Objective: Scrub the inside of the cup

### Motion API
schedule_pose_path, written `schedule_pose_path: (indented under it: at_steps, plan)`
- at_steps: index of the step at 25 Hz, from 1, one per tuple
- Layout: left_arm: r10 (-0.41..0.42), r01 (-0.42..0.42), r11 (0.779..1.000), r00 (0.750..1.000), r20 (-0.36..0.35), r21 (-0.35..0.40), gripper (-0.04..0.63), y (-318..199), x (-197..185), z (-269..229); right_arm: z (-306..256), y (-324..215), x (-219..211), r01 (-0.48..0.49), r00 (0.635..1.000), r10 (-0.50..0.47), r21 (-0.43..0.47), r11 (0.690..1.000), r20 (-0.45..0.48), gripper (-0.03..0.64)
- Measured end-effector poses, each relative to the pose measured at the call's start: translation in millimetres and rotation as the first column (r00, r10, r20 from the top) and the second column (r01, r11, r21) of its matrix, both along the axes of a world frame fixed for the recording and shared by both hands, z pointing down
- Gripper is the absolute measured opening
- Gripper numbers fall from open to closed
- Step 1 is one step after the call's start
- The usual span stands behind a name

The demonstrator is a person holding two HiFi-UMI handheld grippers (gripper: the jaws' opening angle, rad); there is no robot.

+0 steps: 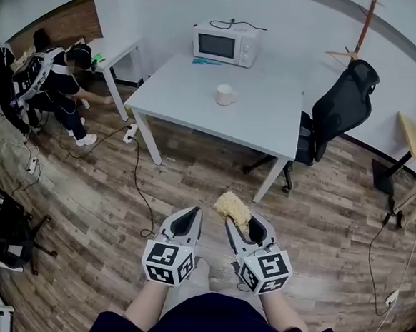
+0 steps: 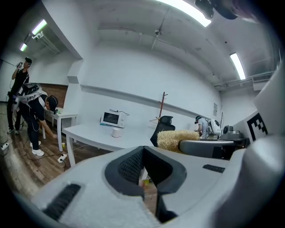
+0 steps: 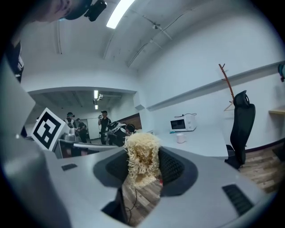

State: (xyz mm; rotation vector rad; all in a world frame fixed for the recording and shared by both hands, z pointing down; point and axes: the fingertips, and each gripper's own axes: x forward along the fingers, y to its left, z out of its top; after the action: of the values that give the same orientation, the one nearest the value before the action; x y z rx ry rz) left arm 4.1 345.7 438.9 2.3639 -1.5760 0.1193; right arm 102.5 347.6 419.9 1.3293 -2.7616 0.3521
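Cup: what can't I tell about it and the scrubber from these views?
- Inside of the cup: head view, too far and small to show dirt; both gripper views show it tinier, side-on.
- Gripped end of the scrubber: head view, covered by the right claw.
- Blue item by the microwave: head view, too small to name.

right gripper (image 3: 143, 167) jaws clamp a straw-coloured scrubber (image 3: 141, 158); cup (image 3: 180, 138) on table (image 3: 209, 139).
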Motion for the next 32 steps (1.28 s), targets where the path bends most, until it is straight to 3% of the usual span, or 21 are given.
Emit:
schedule_pose_path:
  at_steps: [11,19,32]
  plan:
    - [-0.013,0.013,1.000,1.000,0.011,-0.010,0.018,-54,-6,9,15,-45,2,0.007,1.000,-0.007,-0.039,0.999,-0.011,0.176]
    - [0.018,-0.018,1.000,1.000,0.006,-0.017,0.018,-143,-20,6,10,-132,-11,-0.021,1.000,0.020,-0.043,0.999,-0.022,0.176]
    - [0.088,-0.088,0.996,0.995,0.034,-0.003,0.018,-306,-61,-4,-11,-295,-67,-0.064,0.998,0.063,-0.006,0.998,-0.020,0.178]
